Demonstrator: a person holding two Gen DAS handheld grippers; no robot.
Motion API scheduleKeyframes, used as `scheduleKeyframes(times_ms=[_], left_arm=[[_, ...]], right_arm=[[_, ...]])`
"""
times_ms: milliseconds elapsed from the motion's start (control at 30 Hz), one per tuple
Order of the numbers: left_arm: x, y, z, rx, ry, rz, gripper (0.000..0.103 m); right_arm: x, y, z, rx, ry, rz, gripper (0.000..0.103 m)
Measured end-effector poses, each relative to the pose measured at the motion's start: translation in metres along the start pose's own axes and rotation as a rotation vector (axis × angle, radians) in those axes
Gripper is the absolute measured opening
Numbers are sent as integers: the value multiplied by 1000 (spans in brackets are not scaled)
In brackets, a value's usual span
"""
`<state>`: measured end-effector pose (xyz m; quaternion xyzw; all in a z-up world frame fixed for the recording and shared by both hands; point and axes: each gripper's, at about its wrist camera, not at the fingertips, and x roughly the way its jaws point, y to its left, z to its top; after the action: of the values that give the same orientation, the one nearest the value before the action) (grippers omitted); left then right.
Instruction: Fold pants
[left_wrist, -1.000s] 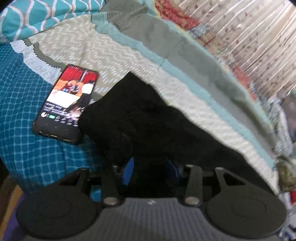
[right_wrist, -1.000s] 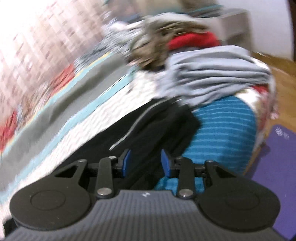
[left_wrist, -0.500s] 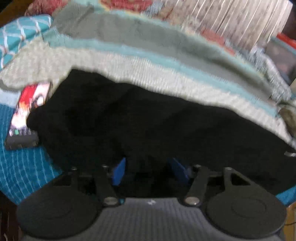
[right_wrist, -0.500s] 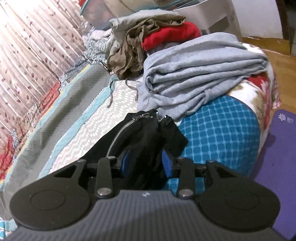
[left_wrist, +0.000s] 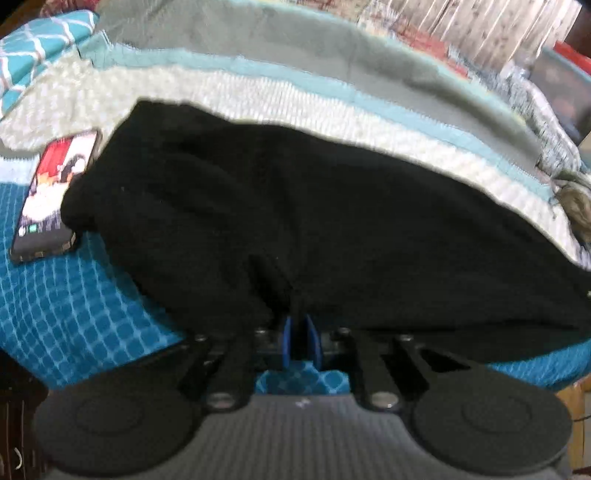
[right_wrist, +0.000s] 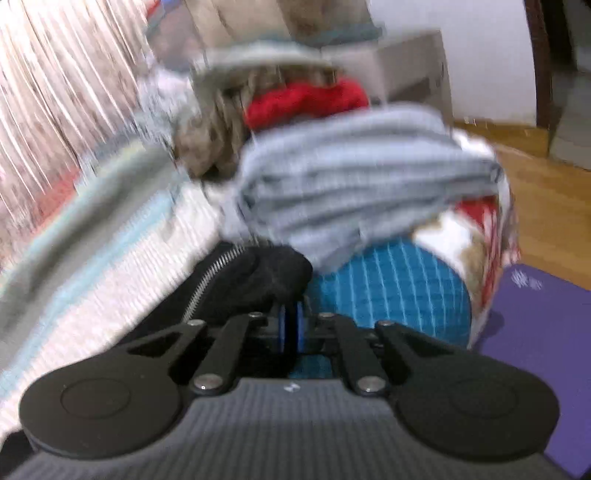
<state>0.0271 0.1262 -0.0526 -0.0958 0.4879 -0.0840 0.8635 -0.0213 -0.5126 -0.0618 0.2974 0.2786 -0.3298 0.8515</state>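
Bed (left_wrist: 66, 317) under a teal checked cover, striped blanket behind, curtain at the back; the right wrist view is blurred. Heap of grey and red clothes (right_wrist: 354, 177) at the far end. Black pants (left_wrist: 295, 206) stretched lengthwise along the bed's near edge, one end partly overlapping a lit phone (left_wrist: 48, 199). Both claws have just been closing on cloth. Left claw (left_wrist: 298, 341) now clenched on a pinch of the pants' near hem, fabric puckering straight up from its tips. Right claw (right_wrist: 291, 326) nipped on the zipper end (right_wrist: 218, 273), bunched just beyond its tips. Likely grips set; lift and fold not yet begun.
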Motion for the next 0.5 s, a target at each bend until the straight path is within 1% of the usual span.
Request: scheduleKeyframes(times_ms=[33,67,100,133,167,200,267,333,400,500], left_arm=[[-4,0,0,1,-11,-10,14],[-8,-1,1,1,-22,-27,22],[-15,-1,3,-1,-36,-50,27],[-23,0,4,-6,-61,-81,35],[-30,0,5,-8,-88,-111,39],[-39,-1,7,-5,-125,-149,40],[-49,-3,11,0,-183,-204,45],[-52,-5,13,0,-227,-242,48],[-51,-5,14,8,-255,-246,49],[-37,-1,24,-11,-263,-189,49]], right_arm=[[-3,0,-1,6,-5,-9,21],[-8,-1,-1,17,-24,-14,38],[-16,-2,0,28,-50,-14,47],[-25,-2,1,34,-86,-13,55],[-34,-1,1,29,-119,-18,55],[-42,1,2,16,-150,-23,55],[-58,13,2,-20,-201,-6,55],[-64,30,1,-65,-212,27,55],[-65,49,-6,-109,-184,80,55],[-58,76,-21,-150,-75,180,55]])
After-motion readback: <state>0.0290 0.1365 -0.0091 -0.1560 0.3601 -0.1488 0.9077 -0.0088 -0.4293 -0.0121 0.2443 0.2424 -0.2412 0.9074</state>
